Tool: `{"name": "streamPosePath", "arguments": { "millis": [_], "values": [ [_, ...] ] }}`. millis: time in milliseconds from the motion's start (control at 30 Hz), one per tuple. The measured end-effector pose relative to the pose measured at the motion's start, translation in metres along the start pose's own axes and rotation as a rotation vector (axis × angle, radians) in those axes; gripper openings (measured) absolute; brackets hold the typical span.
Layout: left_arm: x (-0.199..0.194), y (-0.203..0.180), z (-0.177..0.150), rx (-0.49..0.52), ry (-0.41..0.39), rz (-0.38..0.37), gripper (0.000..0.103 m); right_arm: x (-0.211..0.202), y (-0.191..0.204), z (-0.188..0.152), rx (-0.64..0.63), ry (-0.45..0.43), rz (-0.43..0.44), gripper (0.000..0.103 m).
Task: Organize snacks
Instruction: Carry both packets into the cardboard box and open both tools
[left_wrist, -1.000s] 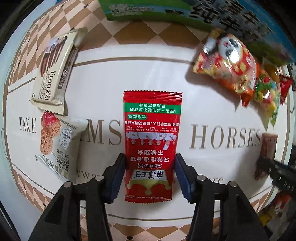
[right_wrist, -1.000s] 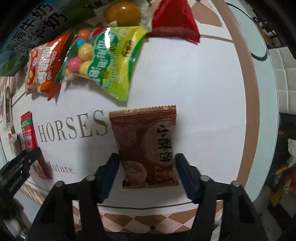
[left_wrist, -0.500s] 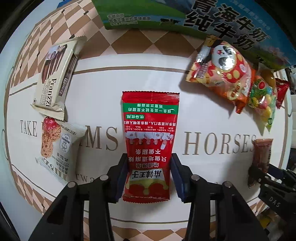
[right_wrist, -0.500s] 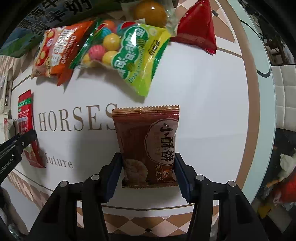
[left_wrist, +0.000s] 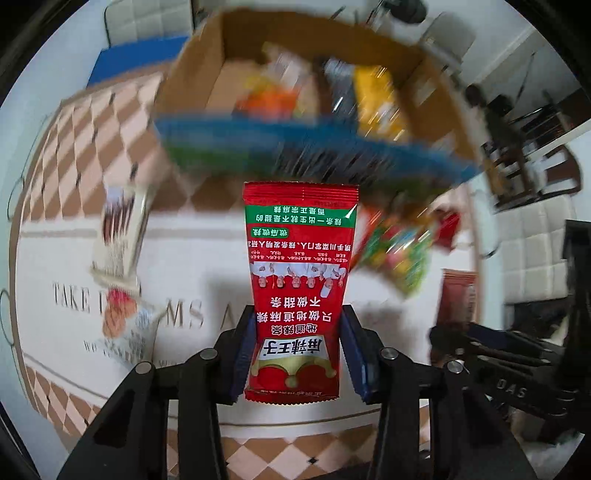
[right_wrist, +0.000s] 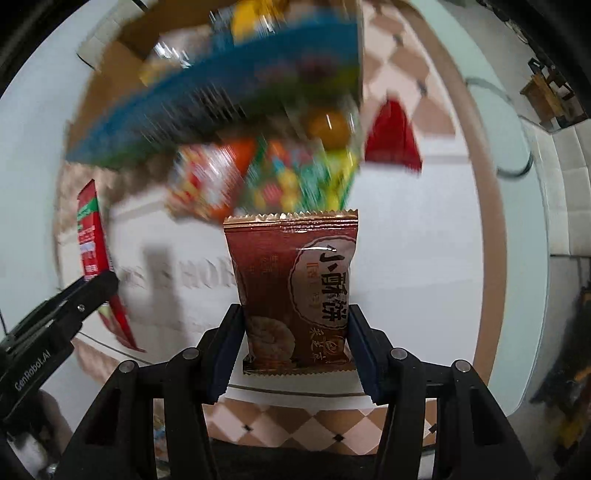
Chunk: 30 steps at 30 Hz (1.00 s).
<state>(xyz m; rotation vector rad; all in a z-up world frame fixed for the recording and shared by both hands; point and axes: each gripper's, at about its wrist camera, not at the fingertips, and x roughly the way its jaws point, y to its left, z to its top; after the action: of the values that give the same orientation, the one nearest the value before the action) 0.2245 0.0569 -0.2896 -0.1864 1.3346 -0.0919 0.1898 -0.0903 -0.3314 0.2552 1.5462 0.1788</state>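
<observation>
In the left wrist view, the left gripper is clamped on the lower part of the red spicy-strip packet, which stands up between its blue pads and is lifted clear of the table. Ahead and above the fingers sits the open cardboard box, already holding blurred snacks; a cream wafer packet and a white oat bar lie off to the gripper's left, and a green candy bag off to its right. The right gripper's black body shows at the far right with its own packet. To do this carry well, I would keep the squeeze steady, bring the packet over the box's near wall before letting go, and stagger the two arms so they do not meet above the opening. In the right wrist view, the right gripper is closed on the lower half of the brown pastry packet, also held off the table; the box is ahead and to its left, a red triangular packet ahead and to its right, and an orange panda bag lies straight ahead beside the candy. Compared with half a second ago, both packets have left the tabletop, both cameras have tilted up so the box interior now shows, and the background is smeared by fast motion.
</observation>
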Motion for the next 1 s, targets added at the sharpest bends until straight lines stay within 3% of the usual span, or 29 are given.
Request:
{"name": "streamPosePath", "arguments": {
  "millis": [233, 433, 733, 1000],
  "values": [
    [-0.057, -0.008, 0.079, 0.025, -0.123, -0.083, 0.041, -0.082, 0.013, 0.059, -0.022, -0.149, 0.075, 0.058],
    [-0.051, 0.007, 0.153, 0.029, -0.141, -0.025, 0.041, -0.104, 0.014, 0.134, -0.018, -0.216, 0.047, 0.058],
    [0.018, 0.041, 0.250, 0.022, -0.029, 0.102, 0.041, -0.050, 0.008, 0.257, 0.003, -0.161, -0.083, 0.058],
    [0.071, 0.063, 0.282, 0.008, 0.093, 0.136, 0.044, -0.010, 0.003, 0.312, -0.002, -0.101, -0.167, 0.059]
  ]
}}
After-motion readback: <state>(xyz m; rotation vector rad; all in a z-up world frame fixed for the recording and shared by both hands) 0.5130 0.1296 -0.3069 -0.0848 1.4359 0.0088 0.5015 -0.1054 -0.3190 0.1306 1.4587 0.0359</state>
